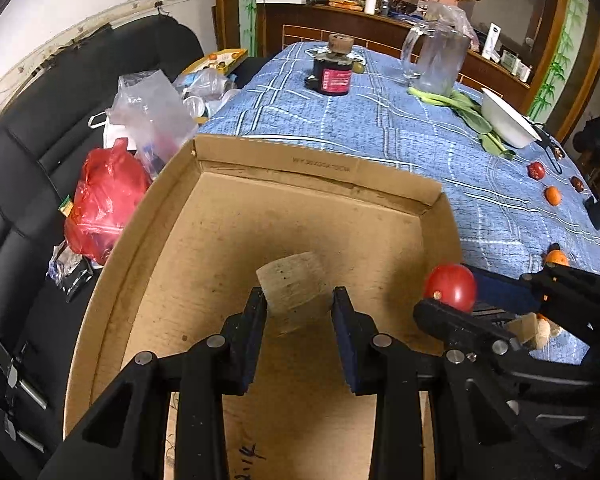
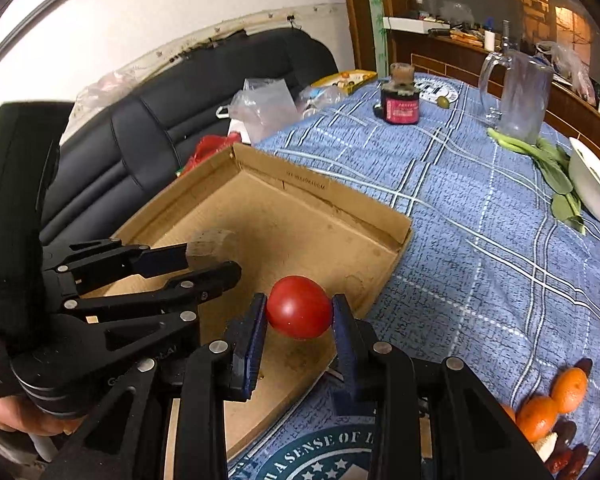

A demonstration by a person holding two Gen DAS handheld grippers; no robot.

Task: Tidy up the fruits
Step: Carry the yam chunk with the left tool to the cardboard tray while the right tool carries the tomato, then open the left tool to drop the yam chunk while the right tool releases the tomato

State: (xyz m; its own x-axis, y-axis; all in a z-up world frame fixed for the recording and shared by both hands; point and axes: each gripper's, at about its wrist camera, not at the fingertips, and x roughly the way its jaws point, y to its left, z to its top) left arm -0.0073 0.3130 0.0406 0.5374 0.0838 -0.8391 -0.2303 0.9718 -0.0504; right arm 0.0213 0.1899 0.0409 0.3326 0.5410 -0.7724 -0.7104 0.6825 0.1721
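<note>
My left gripper (image 1: 300,300) is shut on a pale beige chunk (image 1: 290,280) and holds it over the floor of a shallow cardboard box (image 1: 284,168). The right wrist view has the same gripper (image 2: 208,261) at the left, with the chunk (image 2: 210,242) at its tips. My right gripper (image 2: 300,309) is shut on a red tomato (image 2: 300,314) above the box's (image 2: 324,200) near right corner. In the left wrist view the tomato (image 1: 452,284) hangs by the box's right wall. Loose oranges (image 2: 568,388) and dark red fruits (image 2: 564,460) lie on the blue checked cloth (image 2: 460,240).
A glass jug (image 2: 520,96), a dark bottle with a red label (image 2: 400,100), leafy greens (image 2: 552,168) and a white bowl (image 2: 592,188) stand further back on the table. A black sofa (image 1: 40,160) with plastic bags (image 1: 104,204) lies left of the box.
</note>
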